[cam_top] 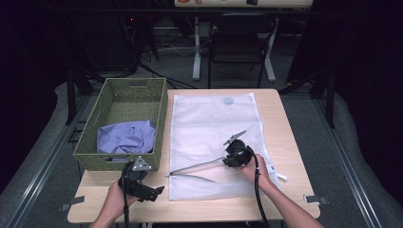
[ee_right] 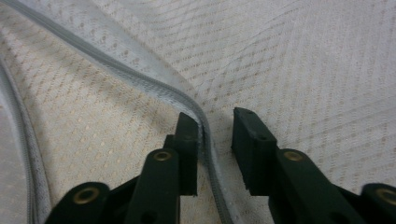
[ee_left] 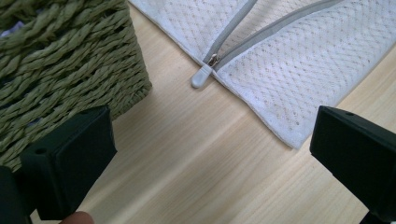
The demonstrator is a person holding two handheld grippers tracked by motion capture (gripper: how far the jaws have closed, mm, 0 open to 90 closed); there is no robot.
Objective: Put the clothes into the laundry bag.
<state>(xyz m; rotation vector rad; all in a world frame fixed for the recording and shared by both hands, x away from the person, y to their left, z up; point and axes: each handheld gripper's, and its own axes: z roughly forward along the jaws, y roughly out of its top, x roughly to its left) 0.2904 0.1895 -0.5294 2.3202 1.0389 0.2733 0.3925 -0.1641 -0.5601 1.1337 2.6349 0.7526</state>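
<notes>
Gripping hands are resting at six o'clock: left gripper [cam_top: 159,190] is gaping wide over the table [cam_top: 285,142]; right gripper [ee_right: 215,140] is straddling the mesh bag [cam_top: 209,123]'s zipper edge [ee_right: 140,86], not pinching.

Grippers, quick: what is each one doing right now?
Left gripper: open, holding nothing, above the table.
Right gripper: partly closed around the mesh bag's zipper edge; not clamped.

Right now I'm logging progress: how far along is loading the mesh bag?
Done: the mesh bag lies flat with its zipper open. In hand: the right gripper straddles the zipper edge, a gap showing beside one jaw; the left gripper hangs open above the table. Left: the purple cloth sits in the basket.
</notes>
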